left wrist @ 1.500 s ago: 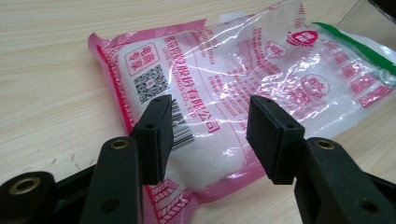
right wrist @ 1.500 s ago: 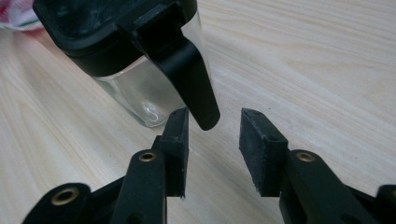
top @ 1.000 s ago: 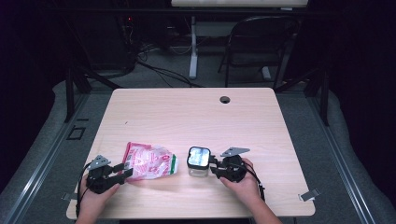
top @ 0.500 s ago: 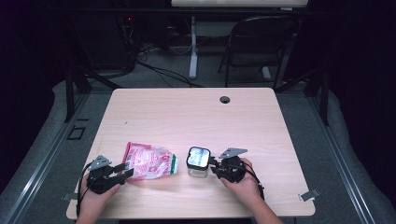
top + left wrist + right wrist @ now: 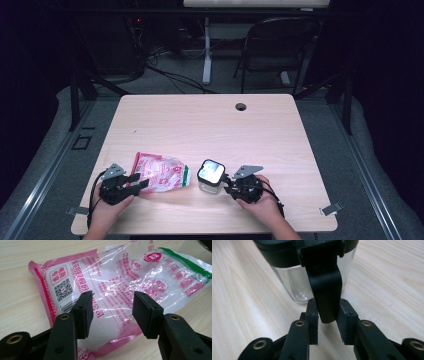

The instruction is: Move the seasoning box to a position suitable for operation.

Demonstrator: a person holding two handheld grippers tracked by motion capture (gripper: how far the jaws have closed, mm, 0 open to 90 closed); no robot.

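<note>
My right gripper (image 5: pixel 325 322) lies low at the near edge of the table (image 5: pixel 200 120), and its jaws have just been closing around the black latch tab (image 5: pixel 325 287) that hangs down from the dark lid of the glass jar (image 5: pixel 210 176). Both pads touch the sides of the tab, so I count it as pinched. The jar stands upright on the wood, just left of that hand in the high view, its clear wall showing below the lid. My left gripper (image 5: pixel 111 311) has its jaws spread apart over the near end of the pink and clear plastic bag (image 5: pixel 120 287), which lies flat on the table with white grains inside; the pads do not press on it.
</note>
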